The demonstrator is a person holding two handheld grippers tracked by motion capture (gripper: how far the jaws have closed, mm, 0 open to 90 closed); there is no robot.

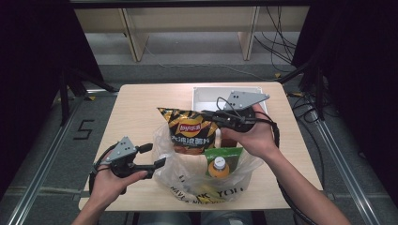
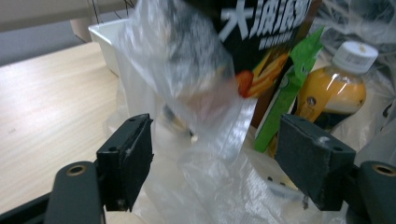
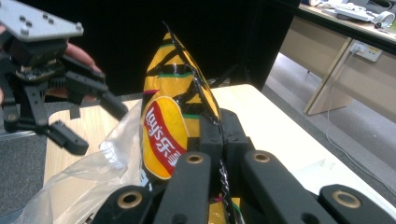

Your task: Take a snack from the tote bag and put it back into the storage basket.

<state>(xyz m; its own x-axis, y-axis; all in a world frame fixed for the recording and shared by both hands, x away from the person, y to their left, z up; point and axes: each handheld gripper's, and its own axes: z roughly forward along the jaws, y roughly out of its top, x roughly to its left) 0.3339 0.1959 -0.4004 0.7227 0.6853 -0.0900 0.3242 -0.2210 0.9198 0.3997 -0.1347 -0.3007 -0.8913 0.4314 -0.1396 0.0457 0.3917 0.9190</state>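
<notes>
1. Work in hand, by the look of it: taking groceries out of the clear plastic bag (image 1: 206,180) at the near edge of the wooden table (image 1: 136,112).
2. Right gripper (image 1: 212,116) clenched on the edge of the Lay's chip bag (image 1: 190,132), seen pinched flat between the black jaws in the right gripper view (image 3: 173,116).
3. Chip bag upright, its top raised above the plastic bag's mouth, its lower part inside the plastic.
4. Left gripper (image 1: 157,154) released, jaws spread wide at the plastic bag's left side; crumpled film (image 2: 205,121) between the pads, not pressed by either.
5. Inside the bag and untouched: an orange juice bottle (image 1: 218,167) with a white cap and a green packet (image 1: 226,153).
6. White bin (image 1: 206,96) at the table's far side, just behind the right hand.
7. Judged progress: early, with the first item partly drawn out and nothing yet set down.
</notes>
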